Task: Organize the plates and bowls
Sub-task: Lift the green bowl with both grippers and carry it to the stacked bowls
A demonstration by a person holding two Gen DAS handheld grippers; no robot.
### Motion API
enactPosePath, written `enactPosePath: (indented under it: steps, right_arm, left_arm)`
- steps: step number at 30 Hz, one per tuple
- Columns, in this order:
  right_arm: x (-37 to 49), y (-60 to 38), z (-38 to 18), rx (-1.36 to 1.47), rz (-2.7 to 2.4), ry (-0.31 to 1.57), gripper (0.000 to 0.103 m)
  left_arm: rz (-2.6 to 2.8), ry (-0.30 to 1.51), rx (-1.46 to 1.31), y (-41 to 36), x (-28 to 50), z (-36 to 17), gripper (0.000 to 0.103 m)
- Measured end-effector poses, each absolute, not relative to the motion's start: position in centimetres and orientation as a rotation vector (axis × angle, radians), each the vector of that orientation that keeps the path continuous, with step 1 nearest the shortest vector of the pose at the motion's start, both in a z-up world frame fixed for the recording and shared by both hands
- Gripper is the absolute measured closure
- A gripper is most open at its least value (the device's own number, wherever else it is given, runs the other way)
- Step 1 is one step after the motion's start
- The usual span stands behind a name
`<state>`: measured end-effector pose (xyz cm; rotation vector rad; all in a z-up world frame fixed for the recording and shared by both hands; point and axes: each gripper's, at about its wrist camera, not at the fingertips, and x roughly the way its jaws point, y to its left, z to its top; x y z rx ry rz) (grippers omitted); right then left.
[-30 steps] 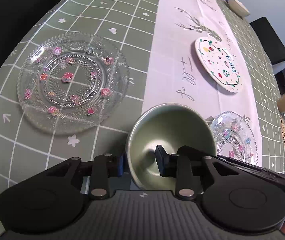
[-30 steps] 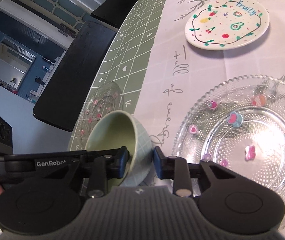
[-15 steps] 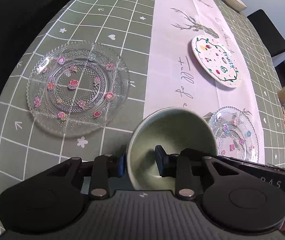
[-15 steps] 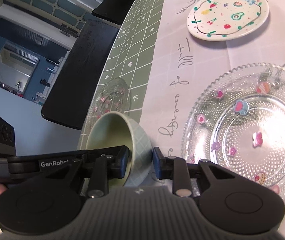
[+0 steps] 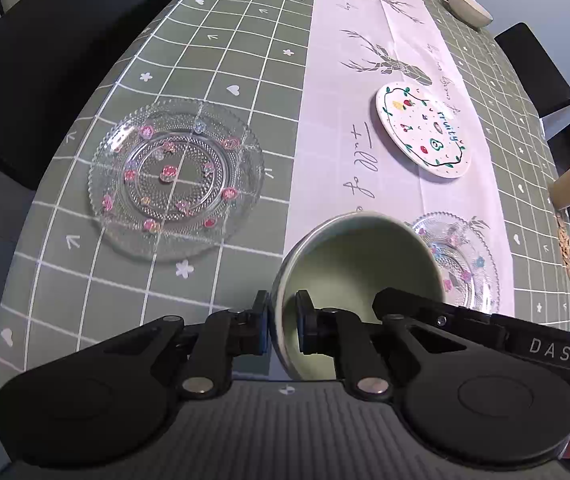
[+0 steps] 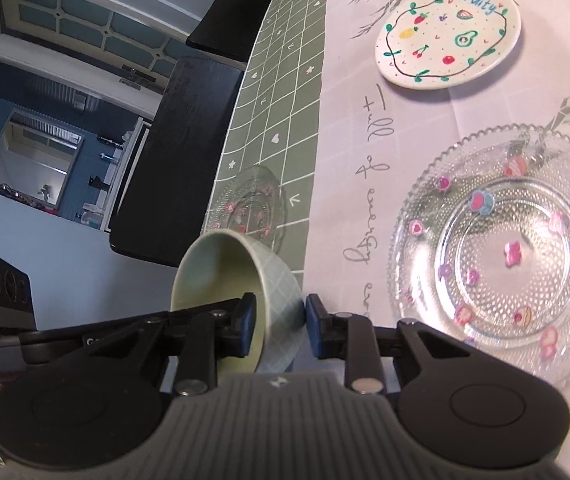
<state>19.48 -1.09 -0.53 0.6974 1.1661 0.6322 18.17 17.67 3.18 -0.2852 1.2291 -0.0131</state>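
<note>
- Left tongs [image 5: 283,326]: jaws have just been closing; now clenched on the bowl [image 5: 359,276] wall, one pad inside, one outside.
- Right tongs [image 6: 279,326]: straddle the opposite wall; contact cannot be confirmed.
- Bowl: tilted, now higher above the surface [image 5: 221,40] than a second ago, between two glass plates [image 5: 177,180].
- Judgement: bowl secured; transfer may proceed.

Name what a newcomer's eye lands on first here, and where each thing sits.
First the green bowl, tipped on its side and pinched by its rim in both the left gripper and the right gripper. Next, the white fruit-painted plate farther along the white runner, with clear glass plates either side: one on the green cloth, one on the runner.
</note>
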Motion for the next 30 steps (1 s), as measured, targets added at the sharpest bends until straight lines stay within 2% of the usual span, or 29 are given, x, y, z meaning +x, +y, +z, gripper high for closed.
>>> enactPosePath:
  steps: [9, 16, 19, 30]
  right_arm:
    - [17.6, -1.2, 2.3, 0.674, 0.638, 1.102, 0.076]
    - [15.2, -0.9, 5.2, 0.577, 0.608, 1.031, 0.081]
    - [14.3, -1.2, 5.6, 0.587, 0.570, 1.039, 0.087]
    - [9.3, -3.0, 7.5, 0.507, 0.527, 1.108, 0.089]
  left_arm:
    - [-0.012, 1.198, -0.282, 17.2, 15.9, 5.7, 0.090]
    - [-0.062, 1.199, -0.272, 16.9, 14.3, 7.4, 0.089]
    - [-0.084, 1.188, -0.289, 16.9, 13.2, 8.1, 0.089]
    - [-0.229, 1.209, -0.240, 15.1, 9.0, 8.6, 0.088]
